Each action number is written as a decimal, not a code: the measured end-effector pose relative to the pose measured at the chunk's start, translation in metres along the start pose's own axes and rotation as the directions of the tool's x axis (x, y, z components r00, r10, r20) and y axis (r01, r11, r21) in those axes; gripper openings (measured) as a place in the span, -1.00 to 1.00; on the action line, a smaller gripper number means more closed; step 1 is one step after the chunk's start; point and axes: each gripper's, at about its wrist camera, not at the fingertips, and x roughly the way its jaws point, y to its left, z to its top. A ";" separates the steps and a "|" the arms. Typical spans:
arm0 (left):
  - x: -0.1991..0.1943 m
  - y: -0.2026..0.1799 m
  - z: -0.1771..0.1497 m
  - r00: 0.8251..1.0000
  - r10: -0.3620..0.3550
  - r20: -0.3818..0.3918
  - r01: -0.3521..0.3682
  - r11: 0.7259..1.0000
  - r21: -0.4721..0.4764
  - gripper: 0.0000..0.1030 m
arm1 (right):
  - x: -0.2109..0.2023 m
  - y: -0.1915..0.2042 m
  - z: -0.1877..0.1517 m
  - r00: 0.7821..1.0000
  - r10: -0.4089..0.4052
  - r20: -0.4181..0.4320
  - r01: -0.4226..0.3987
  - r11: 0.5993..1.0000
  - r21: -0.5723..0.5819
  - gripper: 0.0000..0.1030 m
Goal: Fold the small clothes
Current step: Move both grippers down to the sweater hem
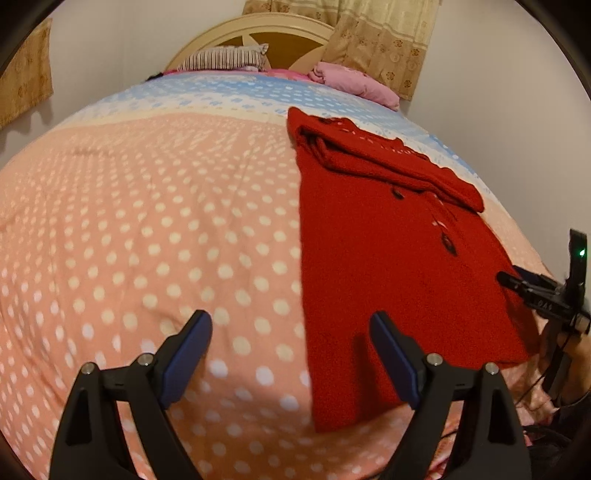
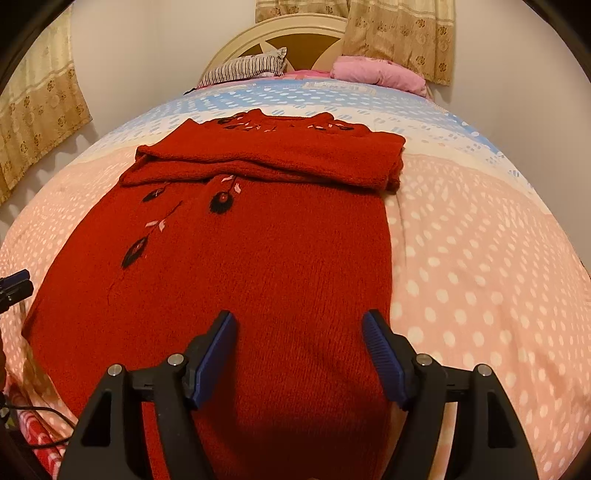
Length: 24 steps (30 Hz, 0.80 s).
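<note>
A red knit sweater with black and pink flower stitching lies flat on the dotted bedspread, its sleeves folded across the chest. My left gripper is open above the sweater's left edge, one finger over the bedspread and the other over the red knit. Nothing sits between its pads. In the right wrist view the sweater fills the middle, and my right gripper hovers open over its lower part, holding nothing. The right gripper also shows by the sweater's right edge in the left wrist view.
At the head of the bed lie a striped pillow and a pink bundle against a cream headboard. Patterned curtains hang behind. The tip of the left gripper and a dark cable show at the left edge.
</note>
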 end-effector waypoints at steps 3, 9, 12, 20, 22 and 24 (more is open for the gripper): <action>-0.005 -0.007 -0.005 0.999 -0.049 -0.008 0.049 0.999 0.003 0.53 | -0.007 0.003 -0.008 1.000 -0.003 0.008 0.003 1.000 0.004 0.45; -0.003 -0.008 -0.014 0.985 -0.158 -0.074 0.153 0.986 -0.066 0.16 | -0.016 0.003 -0.021 1.000 0.004 0.029 -0.004 1.000 -0.011 0.46; -0.001 -0.009 -0.016 0.983 -0.169 -0.074 0.164 0.984 -0.063 0.08 | -0.017 0.002 -0.023 0.999 0.006 0.037 -0.006 1.000 -0.009 0.46; 0.000 0.003 -0.015 0.961 -0.241 -0.133 0.220 0.963 -0.153 -0.05 | -0.019 0.003 -0.025 0.999 0.004 0.041 -0.004 1.000 -0.010 0.47; 0.001 0.007 -0.014 0.950 -0.282 -0.134 0.255 0.949 -0.186 -0.07 | -0.021 0.002 -0.027 0.999 0.011 0.037 -0.011 1.000 -0.010 0.47; 0.003 0.013 -0.014 0.933 -0.336 -0.131 0.297 0.922 -0.248 -0.07 | -0.023 0.001 -0.027 0.999 0.020 0.034 -0.020 1.000 -0.009 0.47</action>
